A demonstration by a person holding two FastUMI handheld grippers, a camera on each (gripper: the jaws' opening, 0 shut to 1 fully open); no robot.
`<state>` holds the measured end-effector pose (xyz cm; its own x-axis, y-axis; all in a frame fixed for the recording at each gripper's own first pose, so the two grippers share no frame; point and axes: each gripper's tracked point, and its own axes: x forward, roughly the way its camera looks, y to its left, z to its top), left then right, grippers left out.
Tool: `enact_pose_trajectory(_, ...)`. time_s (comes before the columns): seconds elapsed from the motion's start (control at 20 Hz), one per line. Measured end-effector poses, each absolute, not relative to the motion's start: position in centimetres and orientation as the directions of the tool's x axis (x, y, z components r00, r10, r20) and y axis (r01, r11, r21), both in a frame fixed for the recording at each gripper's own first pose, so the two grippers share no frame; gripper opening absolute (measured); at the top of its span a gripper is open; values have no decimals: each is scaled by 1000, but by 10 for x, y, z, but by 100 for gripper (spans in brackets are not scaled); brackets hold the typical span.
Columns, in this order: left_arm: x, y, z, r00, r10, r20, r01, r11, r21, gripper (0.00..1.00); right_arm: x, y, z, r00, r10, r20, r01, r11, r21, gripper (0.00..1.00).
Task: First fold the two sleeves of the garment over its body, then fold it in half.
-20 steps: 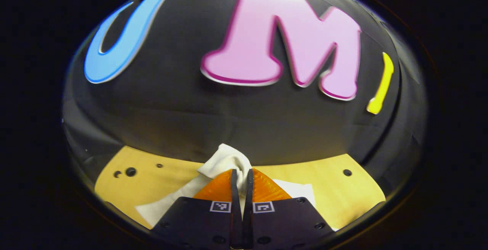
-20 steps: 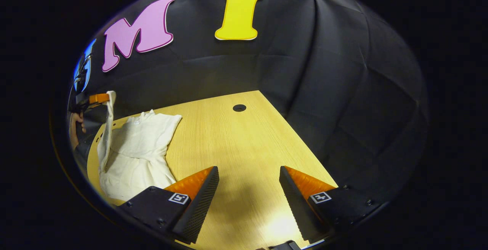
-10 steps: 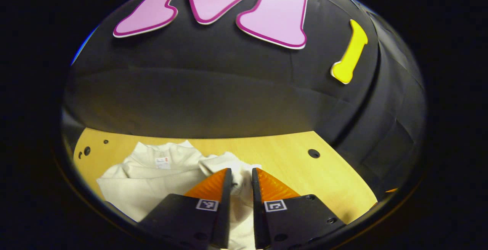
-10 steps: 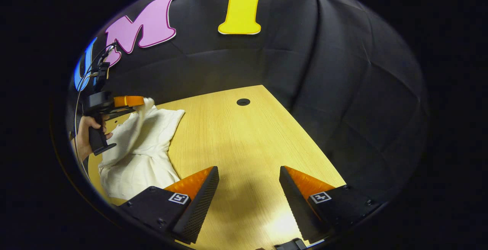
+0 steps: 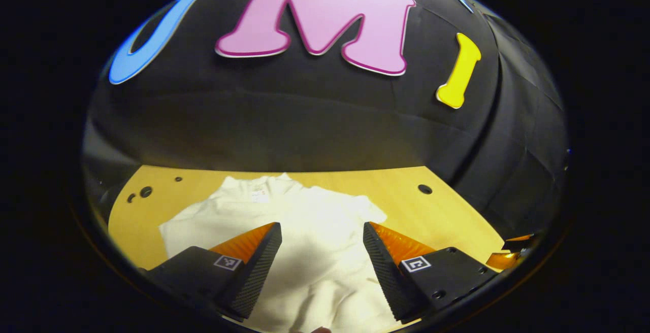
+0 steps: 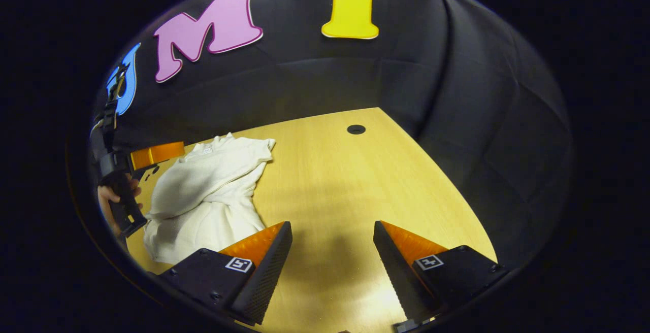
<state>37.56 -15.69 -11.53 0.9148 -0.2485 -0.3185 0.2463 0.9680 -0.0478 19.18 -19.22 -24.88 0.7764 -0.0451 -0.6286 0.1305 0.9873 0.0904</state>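
Left gripper view has the left gripper (image 5: 321, 252) gaping, empty, over the shirt (image 5: 284, 221); right gripper (image 6: 331, 252) likewise; I judge the loose sleeve could slip

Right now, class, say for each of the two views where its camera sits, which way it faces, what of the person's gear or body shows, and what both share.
Left gripper view: rides the left gripper, above the white garment, facing the booth wall; its own fingers stand open.
Right gripper view: rides the right gripper, over the bare wooden table, fingers open; far left it catches the left gripper and the hand holding it.
Shared: the garment, the table.
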Motion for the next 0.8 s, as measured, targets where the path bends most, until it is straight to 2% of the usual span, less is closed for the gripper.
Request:
enact_pose_trajectory(0.25,301,-41,-178,892,-82,-445,68,997,-47,98,195,-138,-273,743,57,-667,50,989,140,99)
enact_pose_trajectory(0.45,253,24,-211,852,25,-523,-53,998,-39,98,189,-102,-291,704,116,-701,-4,987,160,99)
enact_pose_trajectory(0.8,200,66,-261,784,87,-614,-110,994,0,98,175,-75,-332,617,148,-773,-47,987,151,99)
